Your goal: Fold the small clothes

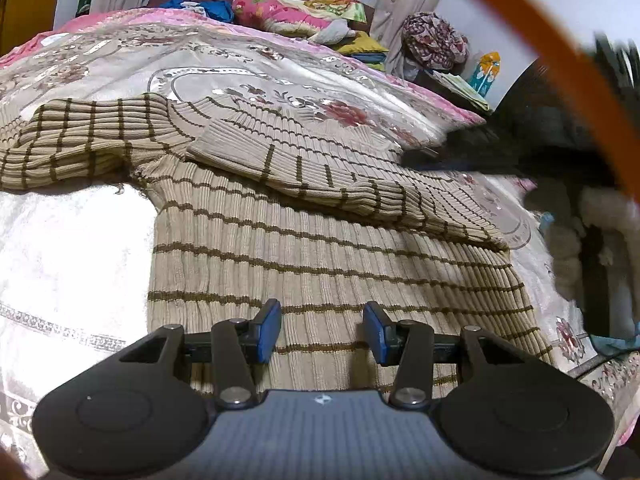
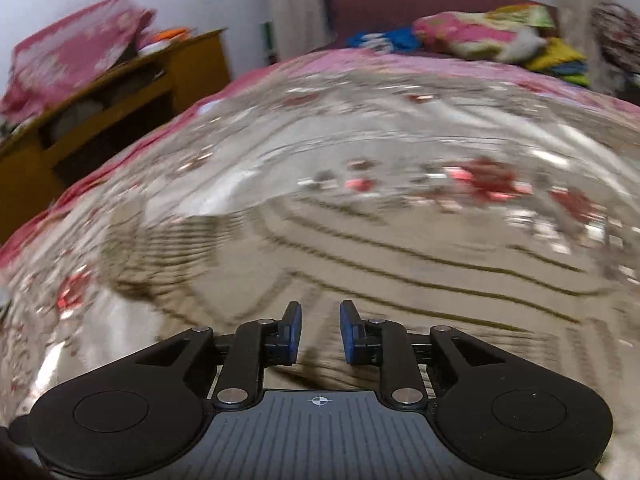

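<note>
Left claw [image 1: 322, 330] agape over sweater [image 1: 320, 248] hem (collar pointing away).

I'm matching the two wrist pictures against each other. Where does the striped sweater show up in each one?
Left wrist: the sweater fills the centre, sleeves folded across it, running down to the fingers.
Right wrist: the sweater is blurred, across the middle and lower right, above the fingers.
Shared landmark: the pink floral pillow at the bed's far end.
</note>
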A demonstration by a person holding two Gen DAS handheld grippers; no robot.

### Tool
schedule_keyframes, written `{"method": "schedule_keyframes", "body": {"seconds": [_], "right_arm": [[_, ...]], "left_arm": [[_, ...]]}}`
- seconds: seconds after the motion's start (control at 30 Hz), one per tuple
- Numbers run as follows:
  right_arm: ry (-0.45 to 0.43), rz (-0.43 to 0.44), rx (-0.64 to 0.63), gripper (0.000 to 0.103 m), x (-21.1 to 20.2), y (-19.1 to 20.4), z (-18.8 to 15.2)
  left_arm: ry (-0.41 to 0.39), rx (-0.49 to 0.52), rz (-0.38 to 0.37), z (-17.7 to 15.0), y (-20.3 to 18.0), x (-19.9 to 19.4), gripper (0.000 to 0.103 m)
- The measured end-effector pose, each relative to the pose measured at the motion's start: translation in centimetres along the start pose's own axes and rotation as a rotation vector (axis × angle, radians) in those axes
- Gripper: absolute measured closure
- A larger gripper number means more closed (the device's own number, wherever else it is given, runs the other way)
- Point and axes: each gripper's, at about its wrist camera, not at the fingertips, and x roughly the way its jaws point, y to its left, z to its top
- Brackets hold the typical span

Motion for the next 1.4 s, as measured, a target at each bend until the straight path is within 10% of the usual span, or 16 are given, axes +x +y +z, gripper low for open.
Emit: {"method": "schedule_keyframes", "body": {"seconds": [0.27, 0.87, 1.4], "right_arm": [[0.051, -0.296, 0.211, 0.08, -0.9, -10.1, -4.0], [-0.013, -0.165, 0.21, 0.078, -5.5, -8.8, -5.6], [-0.029, -0.067, 0.082, 0.073, -5.1, -3.7, -4.3]], "left_arm": [[-0.011, 0.027, 0.031, -0.3, -0.7, 0.7, 0.053], [0.014, 0.051, 0.219, -1.4, -5.2, -5.3, 0.053], [-0.098, 0.035, 0.178, 3.6, -2.7, -0.8, 0.053]]}}
